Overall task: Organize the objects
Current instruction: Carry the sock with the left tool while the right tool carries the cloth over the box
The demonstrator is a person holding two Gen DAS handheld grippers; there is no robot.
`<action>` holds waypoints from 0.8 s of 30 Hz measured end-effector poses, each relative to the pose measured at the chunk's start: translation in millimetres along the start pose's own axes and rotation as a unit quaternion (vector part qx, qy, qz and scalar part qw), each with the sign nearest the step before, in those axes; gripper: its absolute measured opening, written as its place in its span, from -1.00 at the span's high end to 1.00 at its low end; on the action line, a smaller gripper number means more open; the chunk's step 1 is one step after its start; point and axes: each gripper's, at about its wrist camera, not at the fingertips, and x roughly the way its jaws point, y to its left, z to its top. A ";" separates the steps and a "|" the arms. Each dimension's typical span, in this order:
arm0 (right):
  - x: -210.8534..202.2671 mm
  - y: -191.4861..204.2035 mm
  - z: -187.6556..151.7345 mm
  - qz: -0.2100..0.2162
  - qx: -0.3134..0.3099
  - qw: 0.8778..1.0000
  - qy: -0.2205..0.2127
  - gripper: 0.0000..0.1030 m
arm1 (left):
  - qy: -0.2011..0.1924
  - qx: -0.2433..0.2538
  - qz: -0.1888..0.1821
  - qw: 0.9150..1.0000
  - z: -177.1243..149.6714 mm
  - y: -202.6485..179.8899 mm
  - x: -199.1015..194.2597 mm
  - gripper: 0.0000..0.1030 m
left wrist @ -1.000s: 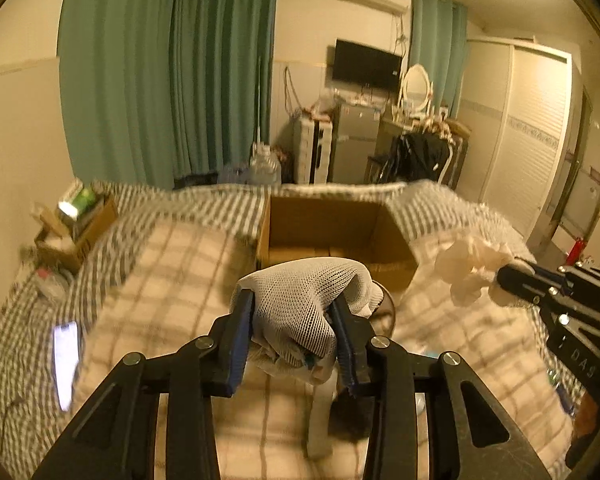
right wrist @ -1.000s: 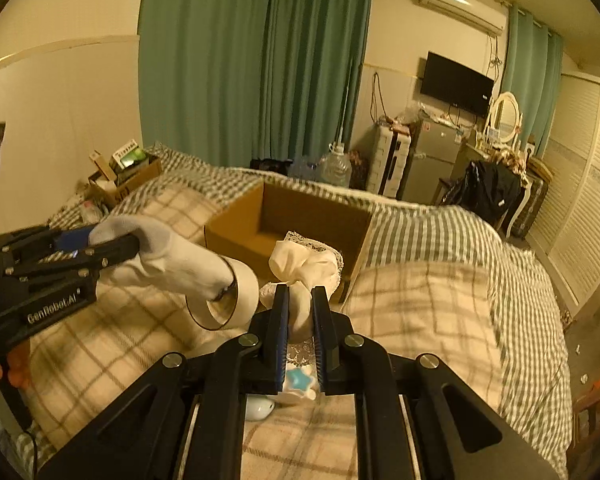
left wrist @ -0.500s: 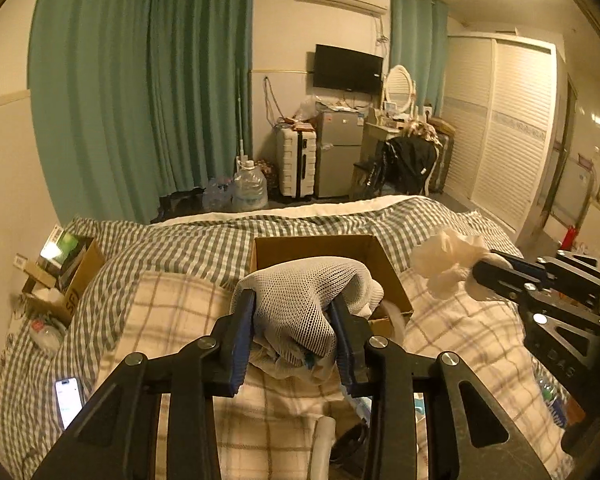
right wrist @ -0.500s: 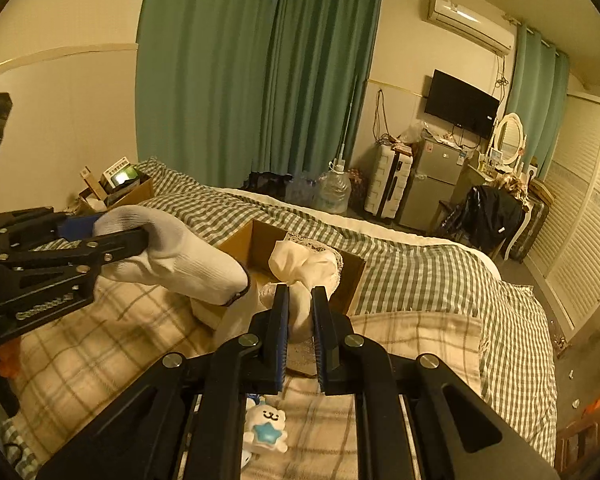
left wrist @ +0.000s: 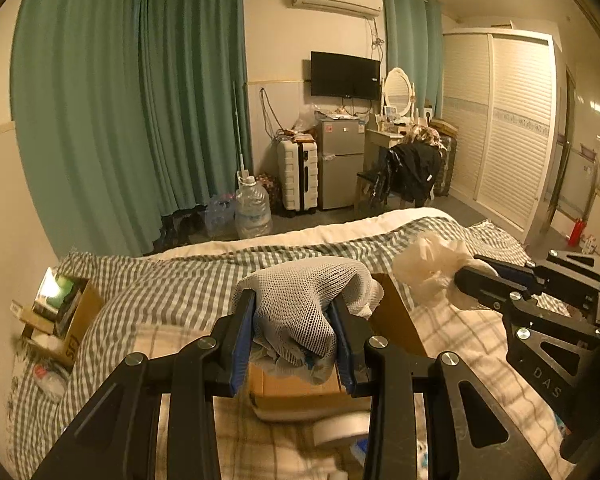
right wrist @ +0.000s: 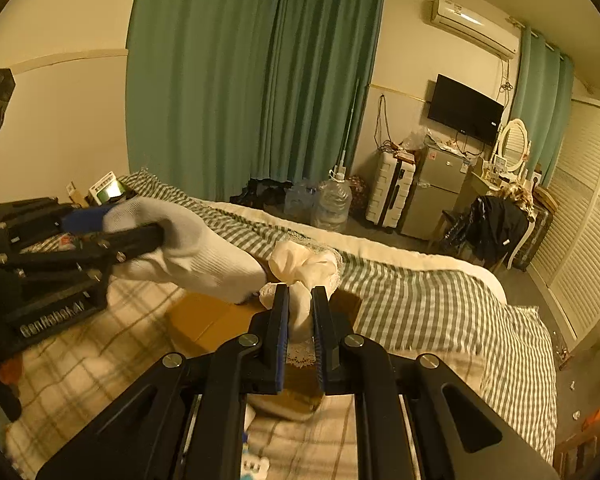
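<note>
My left gripper [left wrist: 294,304] is shut on a white mesh sock [left wrist: 300,300] and holds it above the open cardboard box [left wrist: 396,320] on the bed. It also shows in the right wrist view [right wrist: 140,236], with the sock [right wrist: 204,256] hanging over the box [right wrist: 208,316]. My right gripper [right wrist: 300,300] is shut on a cream lace-trimmed cloth [right wrist: 304,268], held over the box's far side. In the left wrist view that gripper [left wrist: 476,280] and cloth [left wrist: 432,268] are at the right.
The box sits on a plaid and checked bed cover [left wrist: 160,292]. A roll of white tape [left wrist: 340,428] lies in front of the box. A small box of items [left wrist: 60,312] stands at the bed's left edge. A water jug [left wrist: 252,212], suitcase and fridge stand beyond.
Both grippers have risen and moved forward towards the box, each still holding its item. The box now sits directly below the fingers and more of the room shows.
</note>
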 end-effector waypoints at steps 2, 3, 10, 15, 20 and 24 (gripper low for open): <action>19.0 -4.2 9.5 0.003 0.001 1.000 0.006 0.80 | 0.006 0.000 -0.001 1.000 5.5 -0.2 17.6 0.31; 28.2 -6.0 12.4 0.005 0.002 1.000 0.010 0.80 | 0.011 0.000 -0.001 1.000 7.7 -0.4 28.5 0.31; 106.1 -17.2 8.5 0.018 0.009 0.998 0.055 0.82 | 0.054 0.004 0.003 0.999 -2.1 1.9 104.5 0.31; 158.4 -22.4 -21.4 0.033 0.020 0.995 0.094 0.83 | 0.093 0.006 0.006 0.996 -25.3 2.6 152.5 0.31; 182.1 -27.7 -44.2 0.058 0.037 0.992 0.106 0.77 | 0.106 -0.003 -0.006 0.994 -44.1 2.1 174.6 0.26; 172.2 -39.6 -42.3 0.059 0.058 0.993 0.088 0.08 | 0.111 0.002 -0.026 0.993 -44.9 0.9 173.3 -0.03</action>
